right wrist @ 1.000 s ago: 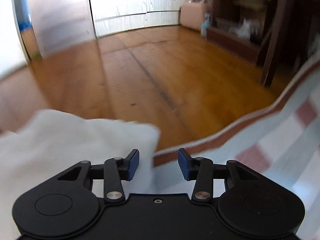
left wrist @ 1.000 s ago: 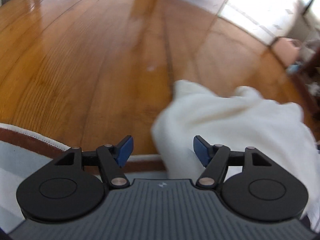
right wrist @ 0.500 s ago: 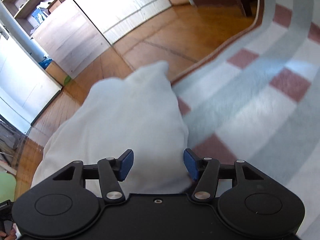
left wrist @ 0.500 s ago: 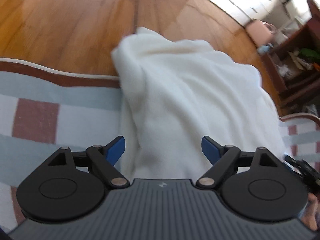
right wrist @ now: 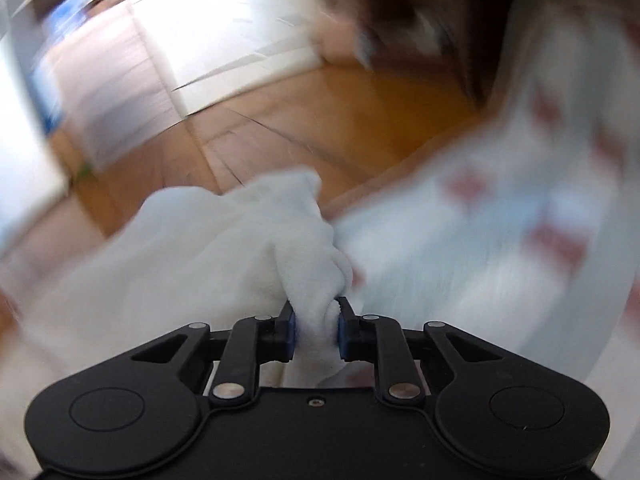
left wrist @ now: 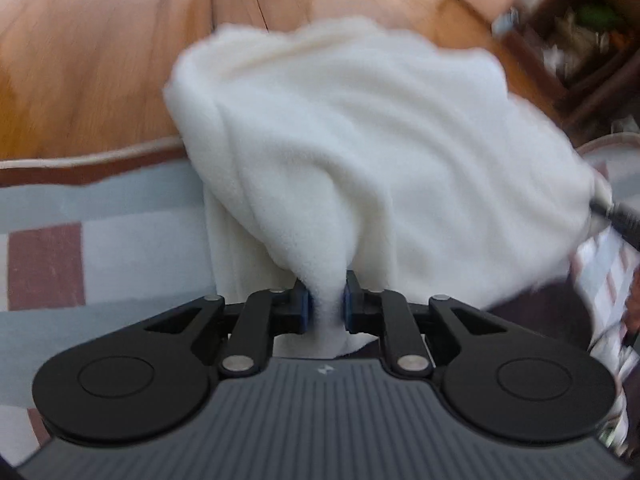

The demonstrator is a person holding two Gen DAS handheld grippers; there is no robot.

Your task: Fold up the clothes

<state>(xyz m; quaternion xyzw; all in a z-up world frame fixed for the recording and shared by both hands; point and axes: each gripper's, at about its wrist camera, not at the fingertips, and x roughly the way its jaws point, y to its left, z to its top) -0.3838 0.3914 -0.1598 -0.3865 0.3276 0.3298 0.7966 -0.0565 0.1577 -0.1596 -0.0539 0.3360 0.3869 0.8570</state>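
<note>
A white fleecy garment point(left wrist: 360, 144) lies bunched over the far edge of a checked rug and onto the wooden floor. My left gripper point(left wrist: 325, 304) has its jaws closing on a pinched fold of the garment's near edge, blue pads pressing the cloth from both sides. In the blurred right wrist view the same white garment point(right wrist: 208, 248) spreads to the left, and my right gripper point(right wrist: 316, 330) has its jaws closing on a bunched corner of it, cloth squeezed between the pads.
The checked rug point(left wrist: 100, 240), grey, white and red with a brown border, lies under both grippers. Wooden floor point(left wrist: 88, 60) stretches beyond it. Dark wooden shelving point(left wrist: 580, 28) stands at the far right. White cabinets point(right wrist: 240, 32) line the far wall.
Both grippers were open half a second ago with the garment between their fingers; now each has closed on a fold of it. The right wrist view has swung and blurred.
</note>
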